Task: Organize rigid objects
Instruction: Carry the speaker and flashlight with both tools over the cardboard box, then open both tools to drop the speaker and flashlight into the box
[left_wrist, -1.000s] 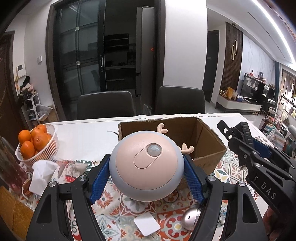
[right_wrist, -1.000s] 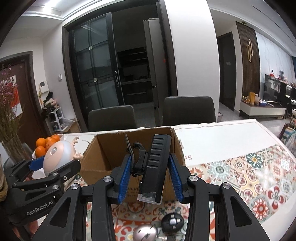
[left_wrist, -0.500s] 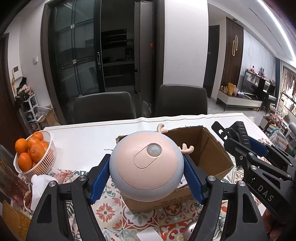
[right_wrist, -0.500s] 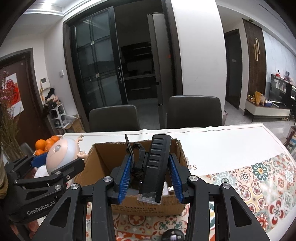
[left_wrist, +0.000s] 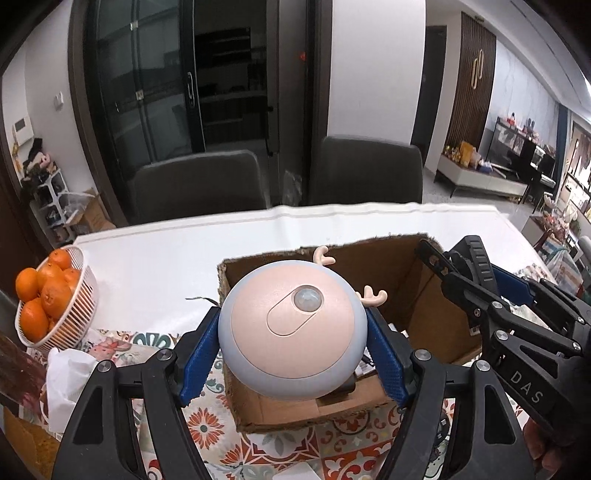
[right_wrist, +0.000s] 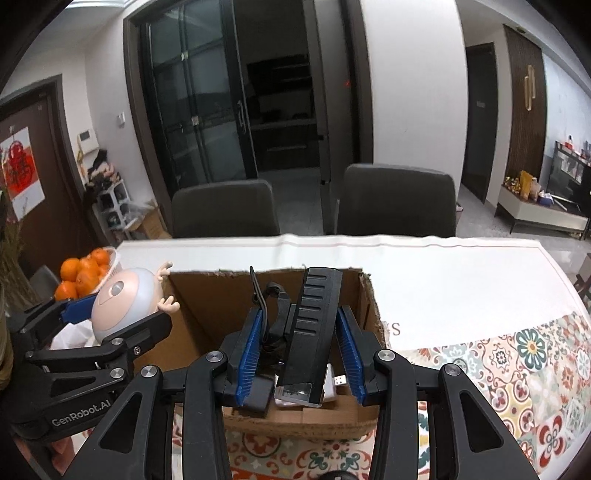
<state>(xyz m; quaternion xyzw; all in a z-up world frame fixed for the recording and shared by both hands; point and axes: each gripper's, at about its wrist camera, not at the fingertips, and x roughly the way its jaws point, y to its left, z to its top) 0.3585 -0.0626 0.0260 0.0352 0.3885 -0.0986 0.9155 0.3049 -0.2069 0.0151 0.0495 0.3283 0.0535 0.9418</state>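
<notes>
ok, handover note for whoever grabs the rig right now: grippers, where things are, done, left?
Left gripper: shut on the round pink-and-grey night light with antlers, held above the near left part of the cardboard box.
Right gripper: shut on the black ribbed device with its strap, held over the same box.
In the box: at least a small white item with a USB plug; the rest is hidden behind the grippers.
Done: both items picked and brought over the box.
Left: lower and release each, probably one at a time so the grippers don't clash. Oranges basket stays put.
</notes>
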